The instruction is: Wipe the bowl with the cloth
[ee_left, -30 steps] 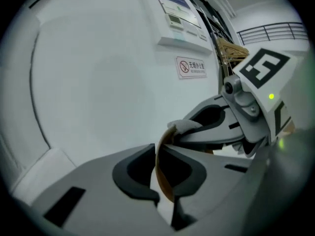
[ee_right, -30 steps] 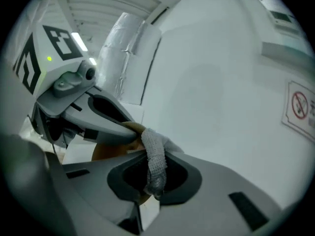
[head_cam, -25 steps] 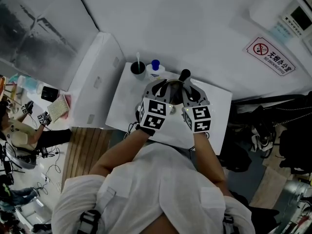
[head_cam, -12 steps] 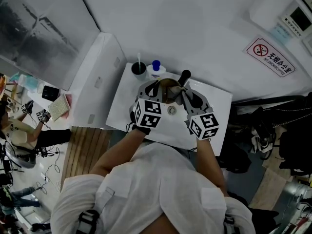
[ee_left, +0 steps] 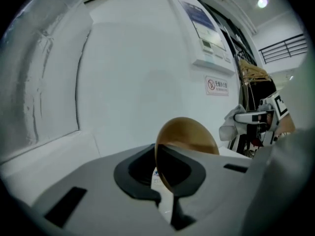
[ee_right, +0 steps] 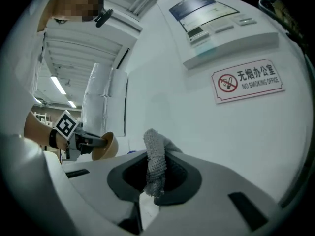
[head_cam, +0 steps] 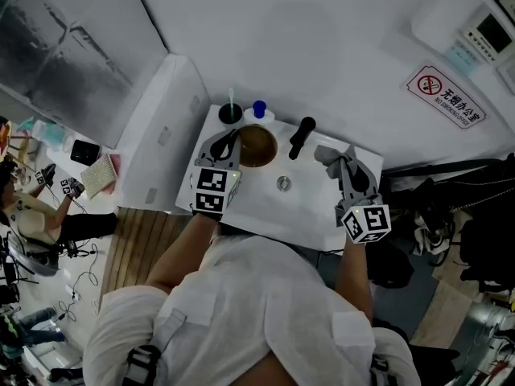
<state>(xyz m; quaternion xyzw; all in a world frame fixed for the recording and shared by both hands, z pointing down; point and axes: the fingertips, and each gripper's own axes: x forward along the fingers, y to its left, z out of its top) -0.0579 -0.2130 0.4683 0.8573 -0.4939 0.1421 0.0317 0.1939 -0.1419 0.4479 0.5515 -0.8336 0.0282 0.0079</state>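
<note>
Left gripper (ee_left: 162,181)'s own body is covering the bowl (ee_left: 189,134)'s lower half, so the gripped rim is barely showing. Right of the bowl, the cloth (ee_right: 155,162)'s bottom end is vanishing inside the right gripper (ee_right: 151,186). Small round thing (head_cam: 283,183) right of the bowl is looking too small to tell. Person's torso (head_cam: 257,296) is hiding the table (head_cam: 265,202) edge on the bowl's near side.

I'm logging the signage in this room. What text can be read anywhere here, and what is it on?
"无烟办公室": top line of the sign on the wall, beside a no-smoking symbol.
"NO SMOKING OFFICE": lower line of the same sign.
Print on the wall panel: too small to read.
The bowl and cloth show no print.
</note>
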